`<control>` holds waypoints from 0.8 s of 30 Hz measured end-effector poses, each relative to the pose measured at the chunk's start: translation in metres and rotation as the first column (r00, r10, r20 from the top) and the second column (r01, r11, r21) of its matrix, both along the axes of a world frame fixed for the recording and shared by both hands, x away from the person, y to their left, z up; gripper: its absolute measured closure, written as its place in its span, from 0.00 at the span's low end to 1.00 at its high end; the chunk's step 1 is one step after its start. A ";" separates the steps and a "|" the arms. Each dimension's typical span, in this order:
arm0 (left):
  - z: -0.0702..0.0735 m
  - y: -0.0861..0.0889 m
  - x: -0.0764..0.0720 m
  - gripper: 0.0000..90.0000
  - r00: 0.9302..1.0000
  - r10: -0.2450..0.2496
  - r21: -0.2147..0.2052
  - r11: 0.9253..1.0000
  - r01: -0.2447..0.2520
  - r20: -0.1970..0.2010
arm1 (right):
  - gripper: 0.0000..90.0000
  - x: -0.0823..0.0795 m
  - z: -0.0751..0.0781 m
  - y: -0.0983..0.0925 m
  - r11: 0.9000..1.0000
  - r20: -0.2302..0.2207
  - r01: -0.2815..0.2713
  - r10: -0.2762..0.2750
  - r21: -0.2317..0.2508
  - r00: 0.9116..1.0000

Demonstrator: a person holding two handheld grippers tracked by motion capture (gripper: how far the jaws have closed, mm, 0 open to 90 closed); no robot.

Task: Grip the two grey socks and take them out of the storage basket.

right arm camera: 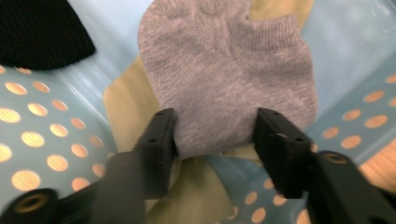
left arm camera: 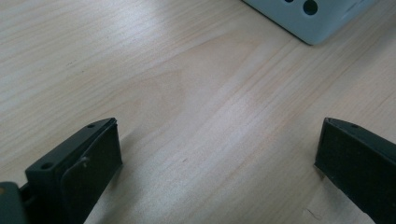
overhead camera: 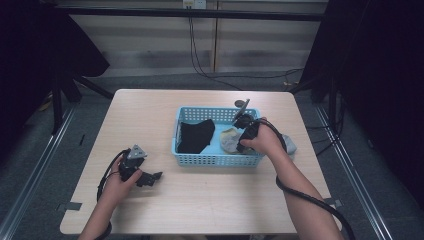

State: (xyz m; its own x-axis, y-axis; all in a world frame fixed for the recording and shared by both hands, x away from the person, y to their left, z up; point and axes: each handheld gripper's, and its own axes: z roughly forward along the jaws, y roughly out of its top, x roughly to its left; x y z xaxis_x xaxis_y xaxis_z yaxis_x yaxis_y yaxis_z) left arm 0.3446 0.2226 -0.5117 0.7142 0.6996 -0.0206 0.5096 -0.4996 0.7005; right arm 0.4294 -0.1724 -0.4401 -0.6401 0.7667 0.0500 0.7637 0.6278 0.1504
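My right gripper [overhead camera: 239, 142] sits inside the blue basket [overhead camera: 217, 160], centre-right of the high view, at the basket's right end. In the right gripper view its jaws stand partly apart, one on each side of a grey sock [right arm camera: 229, 79]; whether they press it I cannot tell. The sock lies on a yellowish sock [right arm camera: 123, 112], with the perforated basket wall [right arm camera: 42, 121] at lower left of that frame. A black cloth [overhead camera: 196, 135] fills the basket's left half and shows again at the upper left of the right gripper view [right arm camera: 39, 30]. A grey item [overhead camera: 289, 145] lies on the table [overhead camera: 150, 115] just outside the basket, behind my right hand [overhead camera: 267, 140].

My left gripper [overhead camera: 155, 177] rests at lower left of the high view, apart from the basket, jaws wide over bare wood. A basket corner [left arm camera: 310, 18] shows at upper right of the left gripper view.
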 end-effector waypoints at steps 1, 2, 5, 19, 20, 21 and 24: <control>0.000 0.000 0.000 0.00 1.000 0.000 0.000 1.000 0.000 0.000 | 0.65 0.000 0.000 0.000 1.000 -0.007 -0.010 0.010 -0.003 1.000; 0.000 0.000 0.000 0.00 1.000 -0.001 0.000 1.000 0.001 0.000 | 0.71 0.000 0.001 0.000 1.000 -0.017 -0.010 0.010 0.000 1.000; 0.000 0.000 0.000 0.00 1.000 -0.001 0.000 1.000 0.001 0.000 | 0.79 -0.001 0.003 -0.001 1.000 -0.019 -0.028 0.028 -0.010 0.999; 0.000 0.000 0.000 0.00 1.000 -0.004 0.002 1.000 0.004 0.002 | 0.92 0.000 0.020 -0.004 0.998 -0.022 -0.054 0.055 0.013 0.998; 0.000 0.000 0.000 0.00 1.000 -0.004 0.002 1.000 0.004 0.001 | 0.92 0.000 0.021 -0.004 0.998 -0.025 -0.057 0.057 0.005 0.998; 0.000 0.000 0.000 0.00 1.000 -0.004 0.002 1.000 0.004 0.002 | 0.93 0.000 0.023 -0.004 0.998 -0.026 -0.058 0.058 0.009 0.998; 0.000 0.000 0.000 0.00 1.000 -0.004 0.003 1.000 0.004 0.002 | 0.94 0.000 0.029 -0.004 0.998 -0.027 -0.053 0.054 0.016 0.998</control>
State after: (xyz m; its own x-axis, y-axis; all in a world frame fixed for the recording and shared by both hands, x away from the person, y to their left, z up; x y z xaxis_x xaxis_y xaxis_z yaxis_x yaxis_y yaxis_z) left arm 0.3447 0.2227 -0.5116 0.7170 0.6969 -0.0169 0.5060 -0.5035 0.7003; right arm 0.4290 -0.1760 -0.4109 -0.6783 0.7305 0.0793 0.7331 0.6655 0.1401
